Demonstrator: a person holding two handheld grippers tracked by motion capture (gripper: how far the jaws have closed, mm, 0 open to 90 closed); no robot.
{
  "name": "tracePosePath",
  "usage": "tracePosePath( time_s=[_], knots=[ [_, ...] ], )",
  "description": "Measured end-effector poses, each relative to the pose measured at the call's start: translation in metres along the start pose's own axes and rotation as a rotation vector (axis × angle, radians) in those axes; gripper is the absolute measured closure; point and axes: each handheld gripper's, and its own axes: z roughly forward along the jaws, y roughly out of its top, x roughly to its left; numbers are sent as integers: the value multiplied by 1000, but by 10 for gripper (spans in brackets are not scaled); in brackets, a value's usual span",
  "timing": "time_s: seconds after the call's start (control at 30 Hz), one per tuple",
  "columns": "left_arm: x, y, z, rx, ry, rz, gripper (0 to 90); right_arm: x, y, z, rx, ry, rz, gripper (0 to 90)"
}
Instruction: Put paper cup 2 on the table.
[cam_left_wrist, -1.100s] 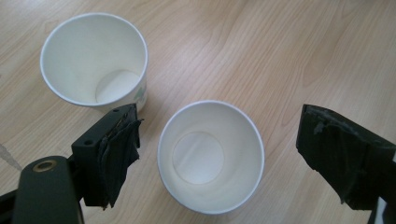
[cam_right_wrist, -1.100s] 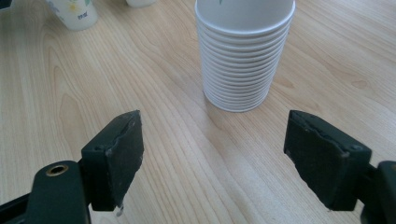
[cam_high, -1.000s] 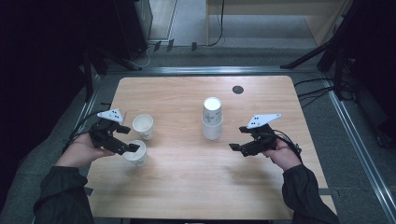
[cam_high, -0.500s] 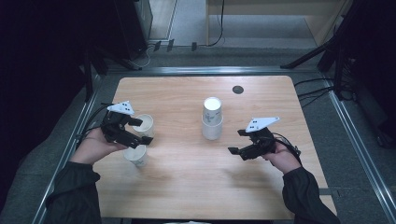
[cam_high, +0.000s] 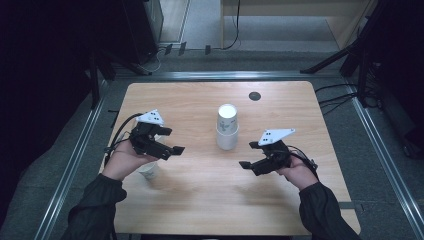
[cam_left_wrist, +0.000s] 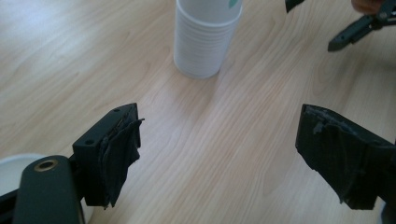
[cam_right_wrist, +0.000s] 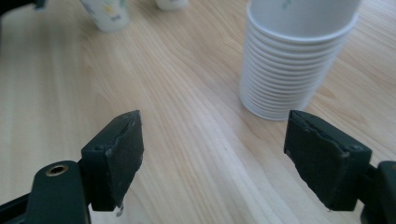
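A stack of upturned white paper cups (cam_high: 227, 127) stands in the middle of the wooden table (cam_high: 200, 205). My left gripper (cam_high: 172, 141) hovers to its left, jaws wide open and empty, pointing at the stack (cam_left_wrist: 205, 37). A single white cup (cam_high: 148, 170) peeks out under my left hand; its rim (cam_left_wrist: 14, 170) shows by the left jaw. My right gripper (cam_high: 249, 155) hangs open and empty to the lower right of the stack (cam_right_wrist: 289, 60), which sits just beyond its jaws. Two single cups (cam_right_wrist: 107, 16) (cam_right_wrist: 170, 3) stand far off in the right gripper view.
A round black grommet (cam_high: 255, 95) sits in the table near its far edge. Dark floor, metal rails (cam_high: 75, 165) and cables surround the table. The other gripper (cam_left_wrist: 359, 28) shows at the top right of the left gripper view.
My left gripper has moved right, away from the two single cups and toward the stack, and now covers one cup. The right gripper has stayed put.
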Motion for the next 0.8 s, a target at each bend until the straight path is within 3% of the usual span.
tracePosePath(
  time_s=[0.23,0.6,0.8],
  knots=[
    [-16,5,26,48,-10,24,145,6,6,6,-33,23,11,206],
    [-33,8,58,67,-24,3,145,11,4,4,-29,21,-2,206],
    [-40,8,71,71,3,-4,144,11,2,3,-21,19,-4,206]
  ],
)
